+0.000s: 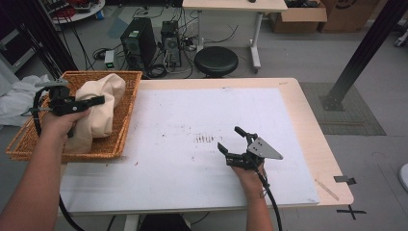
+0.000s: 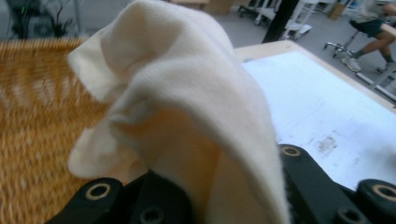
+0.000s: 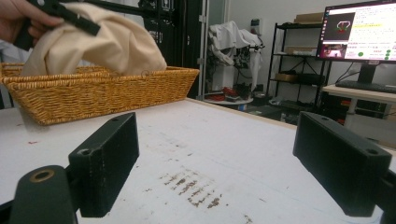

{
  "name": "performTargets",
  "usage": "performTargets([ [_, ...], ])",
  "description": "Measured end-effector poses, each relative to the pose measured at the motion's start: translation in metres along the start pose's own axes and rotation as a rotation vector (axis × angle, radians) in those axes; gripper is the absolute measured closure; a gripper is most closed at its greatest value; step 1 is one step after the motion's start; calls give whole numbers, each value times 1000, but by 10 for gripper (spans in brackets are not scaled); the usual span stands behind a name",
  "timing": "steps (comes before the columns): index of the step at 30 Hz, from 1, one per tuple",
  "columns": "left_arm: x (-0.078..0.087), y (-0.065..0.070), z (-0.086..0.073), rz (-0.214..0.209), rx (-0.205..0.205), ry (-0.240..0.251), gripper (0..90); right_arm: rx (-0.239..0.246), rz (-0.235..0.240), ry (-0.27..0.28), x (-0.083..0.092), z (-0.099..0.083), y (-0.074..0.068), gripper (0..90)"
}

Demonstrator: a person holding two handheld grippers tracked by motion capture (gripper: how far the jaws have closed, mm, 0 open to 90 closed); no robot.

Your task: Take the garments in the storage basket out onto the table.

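A cream cloth [image 1: 100, 109] hangs bunched over the wicker basket [image 1: 122, 129] at the table's left. My left gripper [image 1: 91, 102] is shut on it and holds it lifted above the basket. Up close in the left gripper view, the cloth [image 2: 187, 107] drapes over the black jaws, with the basket weave [image 2: 32, 121] blurred beneath. My right gripper [image 1: 230, 140] rests low over the white mat [image 1: 192, 120] at centre right, open with nothing between its jaws. The right gripper view shows the wide gap of the right gripper [image 3: 215, 168], with the cloth [image 3: 107, 44] and the basket [image 3: 102, 91] farther off.
The white mat has a stained patch [image 1: 204, 139] near its middle. Beyond the table stand a black stool [image 1: 216, 61], computer towers [image 1: 139, 45] and a black post [image 1: 365, 48]. A monitor [image 3: 357, 32] sits on a desk in the right gripper view.
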State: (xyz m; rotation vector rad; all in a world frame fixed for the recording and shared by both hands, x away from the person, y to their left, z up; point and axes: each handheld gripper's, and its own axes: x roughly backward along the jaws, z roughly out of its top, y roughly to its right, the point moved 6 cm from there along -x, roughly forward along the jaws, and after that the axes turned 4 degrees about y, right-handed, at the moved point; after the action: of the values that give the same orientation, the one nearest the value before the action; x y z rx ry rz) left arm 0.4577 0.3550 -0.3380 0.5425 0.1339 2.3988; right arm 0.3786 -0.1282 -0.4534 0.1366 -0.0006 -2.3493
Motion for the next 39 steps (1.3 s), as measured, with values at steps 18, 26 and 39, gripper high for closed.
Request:
performTargets([
  [18, 18, 144, 95, -212, -288, 171, 755, 7, 7, -2, -1, 0, 0, 141],
  [26, -24, 201, 95, -319, -317, 153, 754, 8, 7, 0, 0, 0, -1, 141],
  [39, -160, 217, -41, -257, -192, -81, 751, 3, 6, 1, 0, 0, -1, 136],
])
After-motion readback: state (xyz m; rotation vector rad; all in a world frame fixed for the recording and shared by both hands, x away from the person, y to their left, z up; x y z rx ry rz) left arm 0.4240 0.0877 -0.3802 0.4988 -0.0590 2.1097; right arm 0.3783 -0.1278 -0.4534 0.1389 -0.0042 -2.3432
